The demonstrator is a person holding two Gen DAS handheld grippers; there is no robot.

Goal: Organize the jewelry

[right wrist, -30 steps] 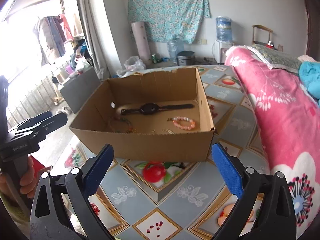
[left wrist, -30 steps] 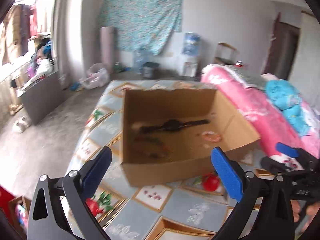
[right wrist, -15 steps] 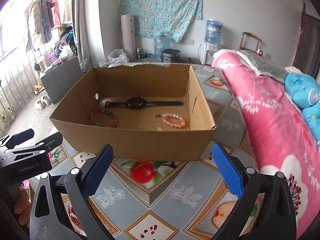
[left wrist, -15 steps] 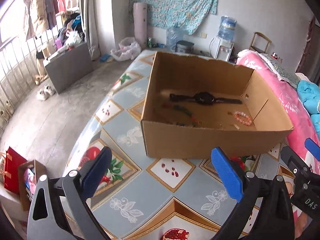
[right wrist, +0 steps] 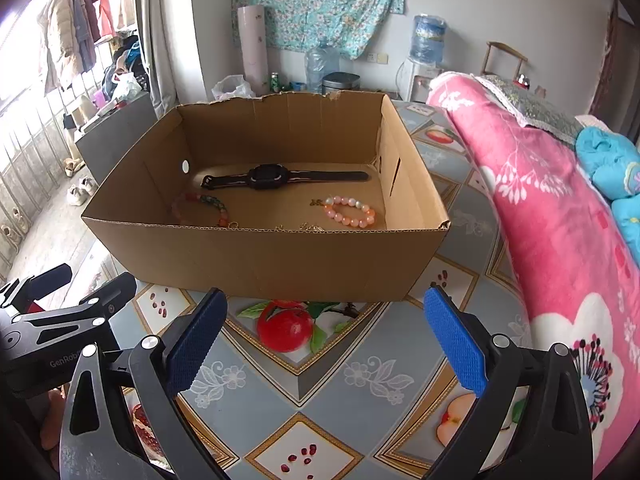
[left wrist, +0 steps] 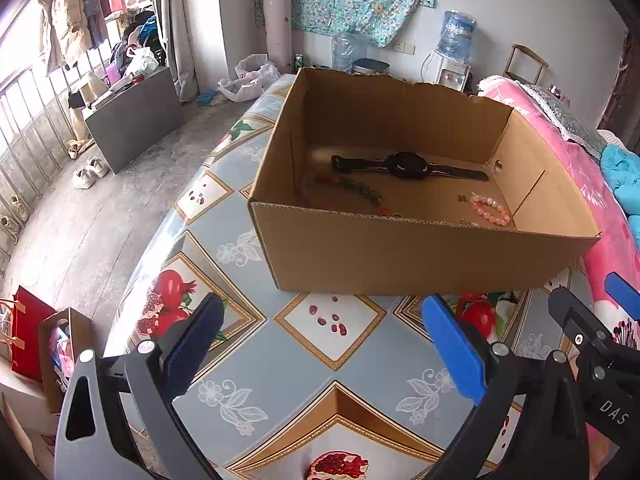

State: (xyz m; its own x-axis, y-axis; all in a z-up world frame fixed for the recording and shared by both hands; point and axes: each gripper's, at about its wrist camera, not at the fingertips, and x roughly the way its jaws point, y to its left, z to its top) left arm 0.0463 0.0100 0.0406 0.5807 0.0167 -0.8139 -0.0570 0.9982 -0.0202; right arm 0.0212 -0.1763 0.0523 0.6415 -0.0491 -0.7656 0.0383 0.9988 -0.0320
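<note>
Right wrist view: both grippers (right wrist: 320, 340) (left wrist: 324, 344) gape empty, seemingly short of the cardboard box's (right wrist: 264, 256) near edge.

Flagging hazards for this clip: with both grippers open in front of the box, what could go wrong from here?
1. The thin chain lies tight against the cardboard box's near wall, so wide fingers may miss it or snag the rim.
2. The box looks light; either the left gripper or right gripper reaching in could shove it.
3. The pink bead bracelet lies near the chain and might get dragged along.
</note>
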